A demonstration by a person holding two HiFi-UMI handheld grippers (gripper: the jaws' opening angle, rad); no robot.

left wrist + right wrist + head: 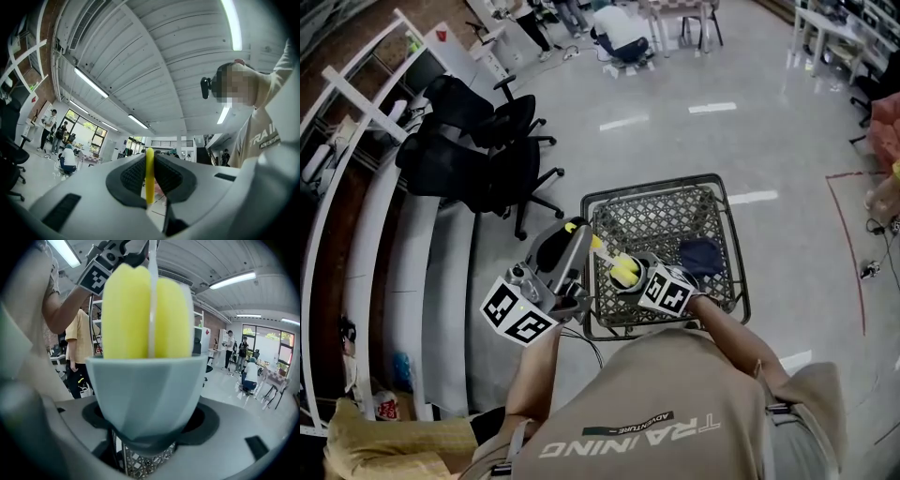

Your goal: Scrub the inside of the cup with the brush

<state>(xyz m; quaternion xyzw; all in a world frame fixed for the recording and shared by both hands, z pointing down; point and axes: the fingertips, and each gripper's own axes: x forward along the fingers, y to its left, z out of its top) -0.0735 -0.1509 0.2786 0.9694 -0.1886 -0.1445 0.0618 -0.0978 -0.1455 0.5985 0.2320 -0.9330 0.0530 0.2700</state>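
A: Entry one: holdings?

B: Left gripper (149, 183): jaws clenched on the thin yellow handle of the brush (149, 173). Right gripper (145, 439): jaws grasping the pale blue cup (145, 394) low on its wall, mouth up. The cup is carried in the air above the wire-mesh counter (649, 223), not set on it.

A: Entry two: step?

B: Scrubbing proper, by my reading. The yellow sponge head (136, 310) sits in the cup's mouth, most of it above the rim. The next move likely calls for pressing it deeper and twisting it against the inner wall while the right gripper keeps the cup steady.

A: Entry three: differences between views?

B: Only the right gripper view shows the sponge meeting the rim. Only the left gripper view shows the handle pinched between the pads. Only the head view shows both grippers together, and a dark blue cloth (701, 255) on the mesh.
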